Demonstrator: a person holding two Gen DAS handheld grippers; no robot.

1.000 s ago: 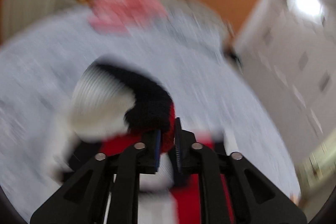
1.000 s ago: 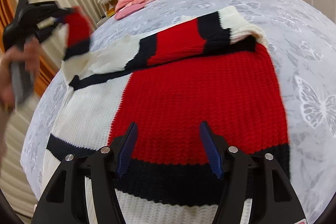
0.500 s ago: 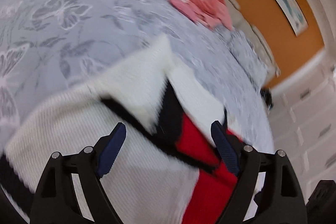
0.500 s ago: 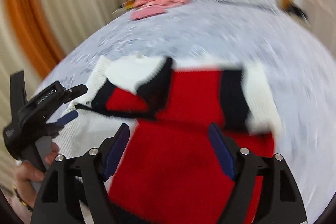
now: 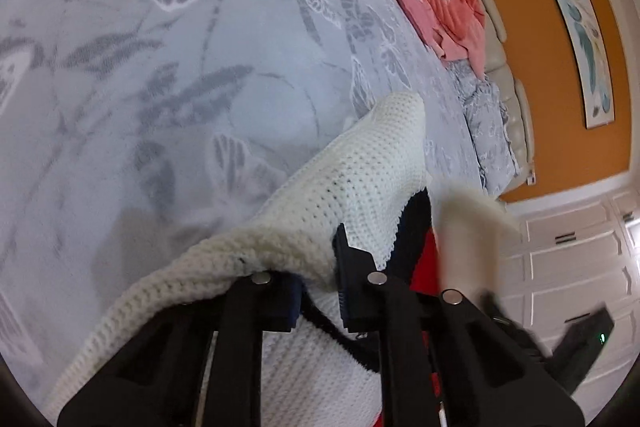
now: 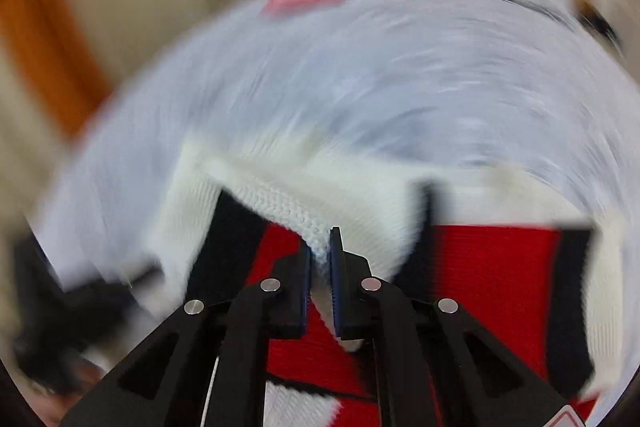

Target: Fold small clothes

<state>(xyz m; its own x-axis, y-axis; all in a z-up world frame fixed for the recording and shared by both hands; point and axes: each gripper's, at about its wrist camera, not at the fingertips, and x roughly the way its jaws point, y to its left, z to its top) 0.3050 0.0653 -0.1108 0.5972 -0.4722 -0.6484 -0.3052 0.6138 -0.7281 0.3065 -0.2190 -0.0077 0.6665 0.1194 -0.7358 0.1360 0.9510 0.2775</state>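
In my left wrist view, the left gripper (image 5: 320, 287) has just been closing and now pinches a white fold of the sweater (image 5: 360, 187), which drapes over its fingers and stretches ahead onto the bedspread (image 5: 160, 87); pink clothes (image 5: 440, 7) lie far beyond.

In my blurred right wrist view, the right gripper (image 6: 320, 267) has likewise just closed, narrow, clamping the sweater's white edge (image 6: 312, 219); red and black panels spread either side.

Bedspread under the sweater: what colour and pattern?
Pale grey-blue bedspread with white and grey butterfly prints, clearest in the left wrist view.
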